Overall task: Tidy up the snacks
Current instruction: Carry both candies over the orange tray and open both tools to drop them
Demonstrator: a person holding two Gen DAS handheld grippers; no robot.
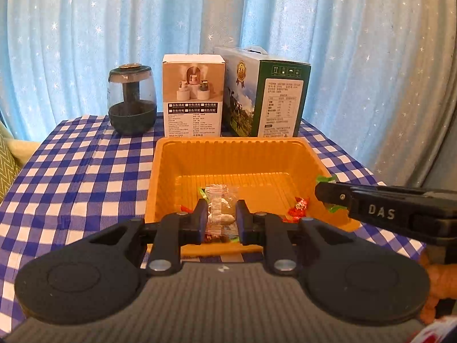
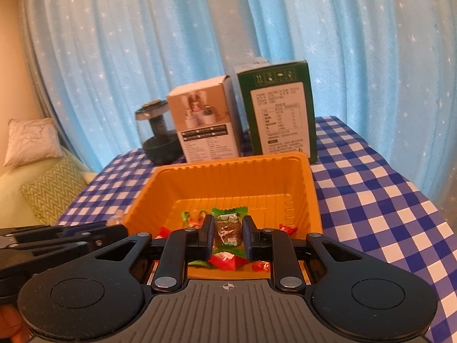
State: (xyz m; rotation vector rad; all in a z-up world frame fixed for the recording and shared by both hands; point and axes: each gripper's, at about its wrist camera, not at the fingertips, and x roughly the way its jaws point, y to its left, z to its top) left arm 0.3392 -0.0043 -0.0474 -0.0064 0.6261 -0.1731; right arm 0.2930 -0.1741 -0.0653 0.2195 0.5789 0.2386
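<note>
Two hand-held tools work over an orange tray (image 1: 237, 154) on a bench draped in blue-and-white checked cloth (image 1: 71, 171). The left tool (image 1: 221, 217) is clamped on a clear-wrapped candy (image 1: 220, 208), held above the tray's near end. To its right, the right tool (image 2: 228, 233) is clamped on a green-wrapped candy (image 2: 228, 227), also over the tray. Below and ahead of both tools, red-wrapped candies (image 2: 227, 261) lie on the tray floor. Beyond the tray stand a white carton (image 1: 192, 97), a green carton (image 1: 274, 100) and, left of them, a dark glass humidifier (image 1: 132, 100).
</note>
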